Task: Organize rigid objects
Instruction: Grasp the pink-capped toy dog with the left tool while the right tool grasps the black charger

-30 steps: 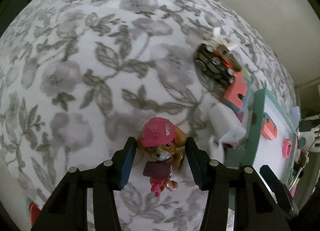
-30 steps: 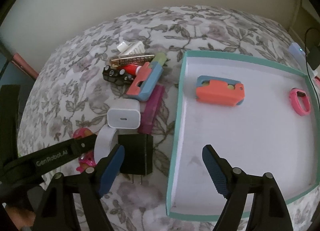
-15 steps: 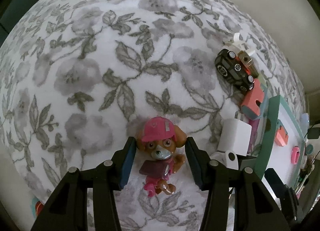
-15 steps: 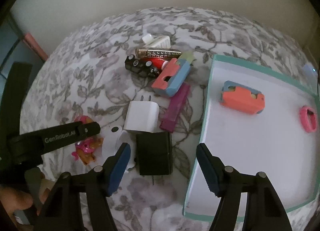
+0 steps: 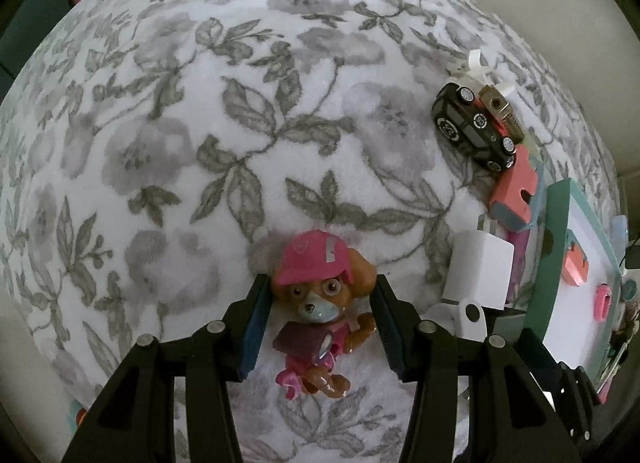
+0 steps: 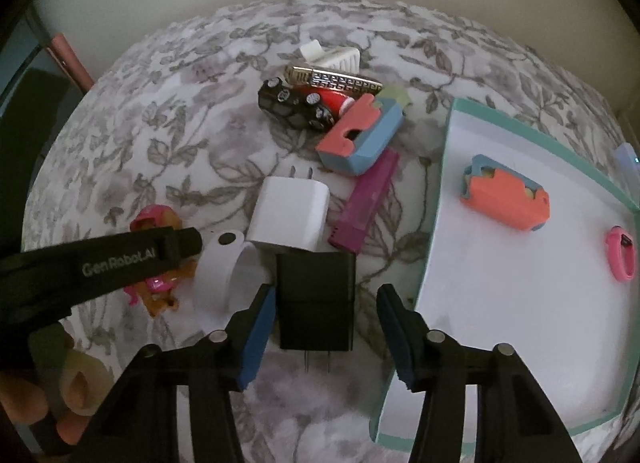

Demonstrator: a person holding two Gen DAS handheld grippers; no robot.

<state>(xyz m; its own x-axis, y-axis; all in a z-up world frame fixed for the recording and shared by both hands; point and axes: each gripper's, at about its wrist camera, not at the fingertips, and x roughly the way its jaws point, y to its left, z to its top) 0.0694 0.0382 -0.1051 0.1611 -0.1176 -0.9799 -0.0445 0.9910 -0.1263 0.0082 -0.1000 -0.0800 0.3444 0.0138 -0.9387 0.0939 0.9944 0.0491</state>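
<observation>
A brown puppy figure (image 5: 320, 303) in a pink cap lies on the flowered blanket. My left gripper (image 5: 320, 283) is shut on it, with both pads against its ears. In the right wrist view the same figure (image 6: 160, 287) shows pink and orange under a left finger (image 6: 120, 263). My right gripper (image 6: 324, 295) points down over a black charger (image 6: 316, 303) that lies flat with its prongs toward me. Its jaws are closing around the charger. The left pad is at the charger's edge and a gap shows at the right pad.
A teal-rimmed white tray (image 6: 436, 203) at right holds a coral-and-blue block (image 6: 506, 199) and a pink ring (image 6: 620, 259). On the blanket lie a white charger (image 6: 288, 215), white loop (image 6: 218, 271), purple comb (image 6: 366, 203), another coral-and-blue block (image 6: 360, 139), black toy car (image 6: 294, 105), harmonica (image 6: 332, 81) and white clip (image 6: 332, 57).
My right gripper has swung left from over the tray's edge to straddle the black charger, and its jaws have narrowed. The left gripper keeps the puppy figure between its pads.
</observation>
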